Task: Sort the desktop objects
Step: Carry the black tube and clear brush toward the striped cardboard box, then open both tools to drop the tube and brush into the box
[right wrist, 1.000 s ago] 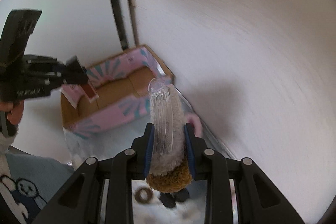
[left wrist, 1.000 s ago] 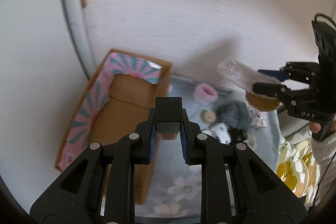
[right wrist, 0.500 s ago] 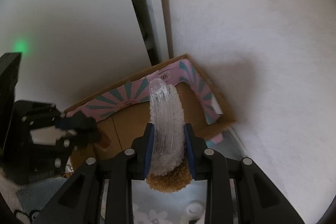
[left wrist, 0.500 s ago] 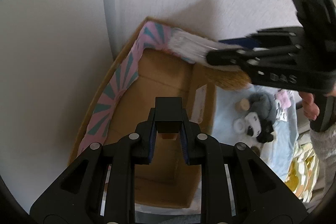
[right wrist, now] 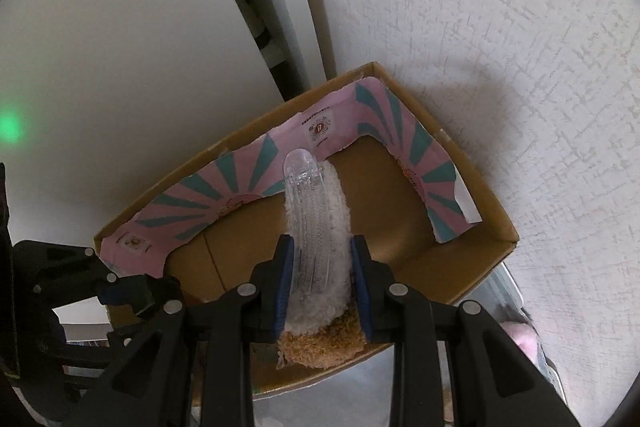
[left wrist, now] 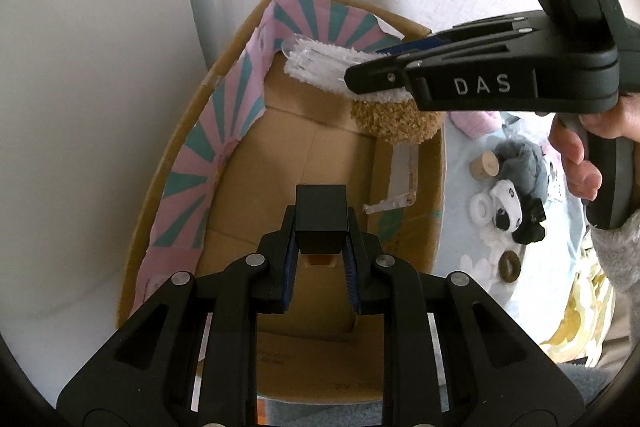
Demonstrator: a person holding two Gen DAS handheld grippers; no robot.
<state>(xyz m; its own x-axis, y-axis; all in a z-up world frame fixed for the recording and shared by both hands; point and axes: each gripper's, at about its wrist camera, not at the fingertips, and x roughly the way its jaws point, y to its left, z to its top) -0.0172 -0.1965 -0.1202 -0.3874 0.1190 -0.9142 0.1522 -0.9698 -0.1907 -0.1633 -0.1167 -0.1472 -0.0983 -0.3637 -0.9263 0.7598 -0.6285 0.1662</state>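
Left tool (left wrist: 320, 259) is being held clamped on a small black block (left wrist: 321, 219) over the cardboard box (left wrist: 436, 195); right tool (right wrist: 322, 285) is clamping a fuzzy hair clip (right wrist: 316, 227) above it. The tools are crowding; collision risks a drop outside.

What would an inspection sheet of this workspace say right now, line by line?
Surface: pale blue floral cloth, box standing on it.
Job's things: open cardboard box with pink and teal liner; clear plastic hair clip with white and brown fleece, held above the box; small black block, also above it.
Clutter: grey plush toy, wooden cylinder, white ring, brown ring, pink fluffy item.
Grippers: left claw shut on block; right claw shut on clip.
Cables: nothing seen.
Surroundings: white textured wall.
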